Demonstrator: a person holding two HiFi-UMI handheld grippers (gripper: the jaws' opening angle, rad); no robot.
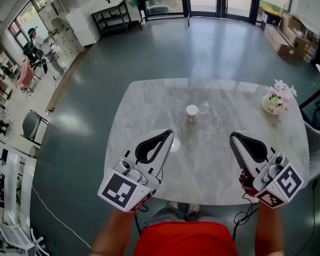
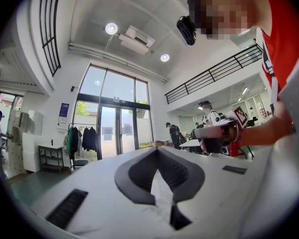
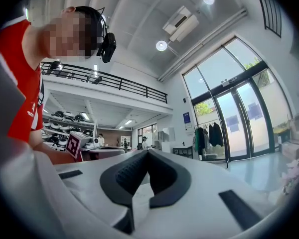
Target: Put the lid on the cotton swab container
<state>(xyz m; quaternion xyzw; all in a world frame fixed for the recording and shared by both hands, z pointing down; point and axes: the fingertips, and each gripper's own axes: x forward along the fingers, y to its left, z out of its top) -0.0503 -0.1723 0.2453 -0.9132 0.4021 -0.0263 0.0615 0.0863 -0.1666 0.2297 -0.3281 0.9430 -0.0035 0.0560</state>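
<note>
I see the cotton swab container (image 1: pixel 192 112) standing upright on the table (image 1: pixel 149 97), its long axis vertical and its white top facing up. The clear lid (image 1: pixel 204 108) lies just beside it, on the side nearer my right gripper (image 1: pixel 233 136). Both sit ahead of my grippers and apart from them, forward and to the right of the left gripper (image 1: pixel 169 133) and forward and to the left of the right. Each gripper's jaws are pressed together on nothing.

Lofty open workspace: mezzanine railing (image 3: pixel 114 85), glass doors (image 2: pixel 115 133), shelf rack (image 1: pixel 111 18)
</note>
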